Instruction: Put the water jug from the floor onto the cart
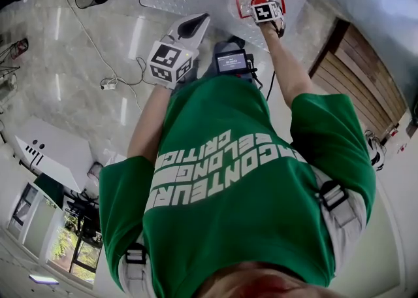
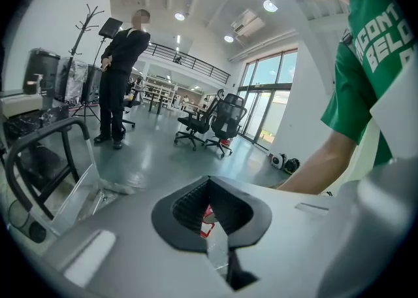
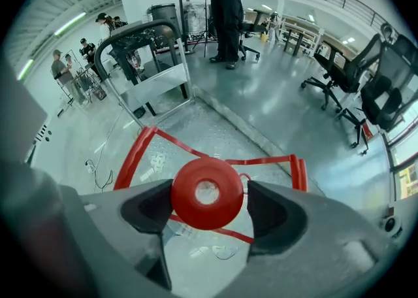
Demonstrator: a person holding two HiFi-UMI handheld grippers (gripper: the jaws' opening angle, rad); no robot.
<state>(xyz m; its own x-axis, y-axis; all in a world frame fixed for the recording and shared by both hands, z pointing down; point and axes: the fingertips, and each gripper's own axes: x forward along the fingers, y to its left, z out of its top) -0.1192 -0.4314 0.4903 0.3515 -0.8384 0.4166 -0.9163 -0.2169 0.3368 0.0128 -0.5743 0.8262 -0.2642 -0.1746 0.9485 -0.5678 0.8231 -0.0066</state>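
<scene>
Right gripper (image 3: 209, 215) points down with its jaws apart, one on each side of the red cap (image 3: 207, 192) of the water jug (image 3: 199, 248). The jug stands on the cart (image 3: 215, 123) deck, near the edge nearest the person. Left gripper (image 2: 210, 215) hovers off to the left, jaws together.

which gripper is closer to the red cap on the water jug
Right. The right gripper sits directly over the red cap, which is between its open jaws. The left gripper is held off to the left of the jug, its jaws together.
</scene>
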